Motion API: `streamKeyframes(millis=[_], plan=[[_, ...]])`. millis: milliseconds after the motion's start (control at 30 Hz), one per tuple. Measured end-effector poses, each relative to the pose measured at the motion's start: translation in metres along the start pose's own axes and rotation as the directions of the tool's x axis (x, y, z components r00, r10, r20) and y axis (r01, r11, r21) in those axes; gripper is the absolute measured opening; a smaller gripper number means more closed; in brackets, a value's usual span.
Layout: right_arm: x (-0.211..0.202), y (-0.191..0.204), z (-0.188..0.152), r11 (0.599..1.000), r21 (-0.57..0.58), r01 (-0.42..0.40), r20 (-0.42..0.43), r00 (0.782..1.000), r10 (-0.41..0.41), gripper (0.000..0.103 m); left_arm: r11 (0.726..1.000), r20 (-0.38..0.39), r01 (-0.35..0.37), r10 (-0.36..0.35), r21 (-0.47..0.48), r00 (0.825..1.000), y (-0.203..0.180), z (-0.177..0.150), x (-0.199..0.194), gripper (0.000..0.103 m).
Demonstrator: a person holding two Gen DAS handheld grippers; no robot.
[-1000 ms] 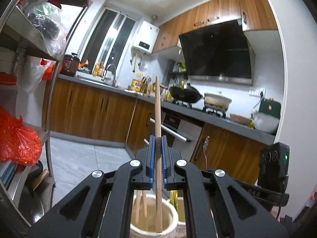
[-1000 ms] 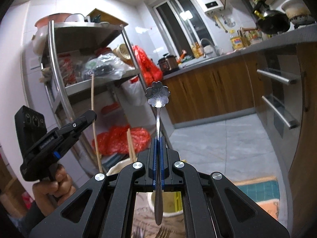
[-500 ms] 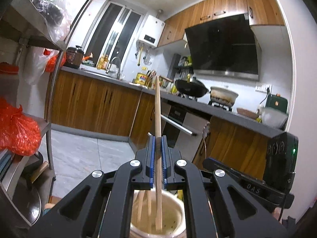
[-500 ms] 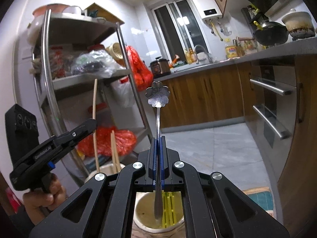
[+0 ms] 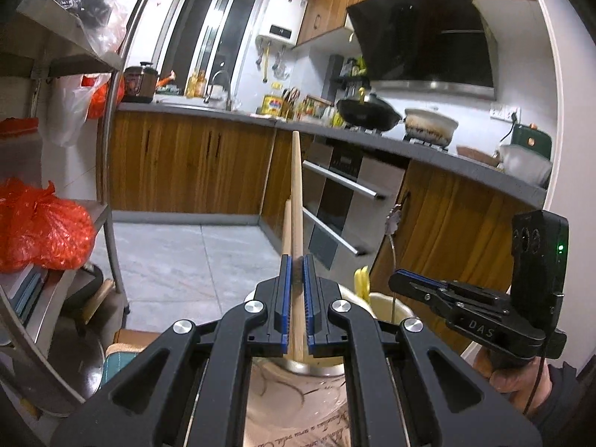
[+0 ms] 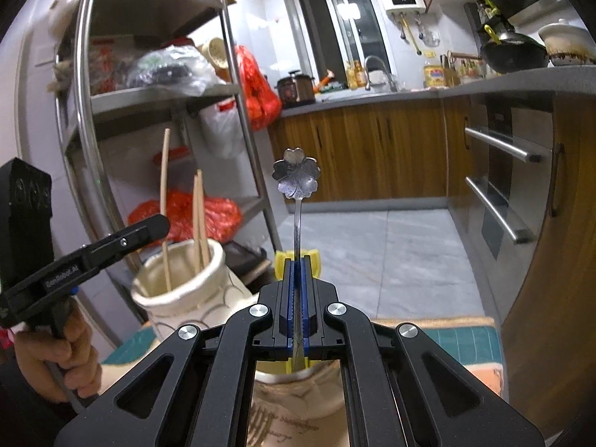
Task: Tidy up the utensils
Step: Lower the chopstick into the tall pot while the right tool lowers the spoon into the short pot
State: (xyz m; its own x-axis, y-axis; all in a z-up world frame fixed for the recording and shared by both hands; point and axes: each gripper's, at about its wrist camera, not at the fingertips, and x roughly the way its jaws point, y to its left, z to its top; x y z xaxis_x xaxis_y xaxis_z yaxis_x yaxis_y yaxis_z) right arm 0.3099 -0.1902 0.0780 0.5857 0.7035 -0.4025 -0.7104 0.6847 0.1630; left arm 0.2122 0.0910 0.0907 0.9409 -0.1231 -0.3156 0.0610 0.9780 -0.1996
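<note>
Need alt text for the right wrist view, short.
The right gripper is shut on a metal spoon with a flower-shaped end, held upright over a white cup with yellow utensils in it. To the left, the left gripper sits by a second cup holding wooden chopsticks.

The letters "DAS" are read in pale print on the black body of the right claw [image 5: 406, 283], seen from the left wrist view. A small pale label, apparently "iDenRobot.AI", is carried on the body of the left claw [image 6: 158, 225]. Script on the cloth [image 5: 316, 428] is too blurred to be read.
</note>
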Motion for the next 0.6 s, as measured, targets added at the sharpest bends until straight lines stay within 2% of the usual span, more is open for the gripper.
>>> streamKeyframes(millis=[333,600], plan=[[0.013,0.001,-0.005,1.0,-0.004,0.017,-0.066,0.998,-0.018,0.004,0.999,-0.074,-0.035,0.037,0.026,0.997,-0.005,-0.006,0.016,0.006],[0.02,0.0,-0.007,1.0,0.002,0.014,-0.093,0.996,-0.014,0.004,0.998,-0.083,-0.051,0.053,0.031,0.995,-0.007,-0.007,0.018,0.006]])
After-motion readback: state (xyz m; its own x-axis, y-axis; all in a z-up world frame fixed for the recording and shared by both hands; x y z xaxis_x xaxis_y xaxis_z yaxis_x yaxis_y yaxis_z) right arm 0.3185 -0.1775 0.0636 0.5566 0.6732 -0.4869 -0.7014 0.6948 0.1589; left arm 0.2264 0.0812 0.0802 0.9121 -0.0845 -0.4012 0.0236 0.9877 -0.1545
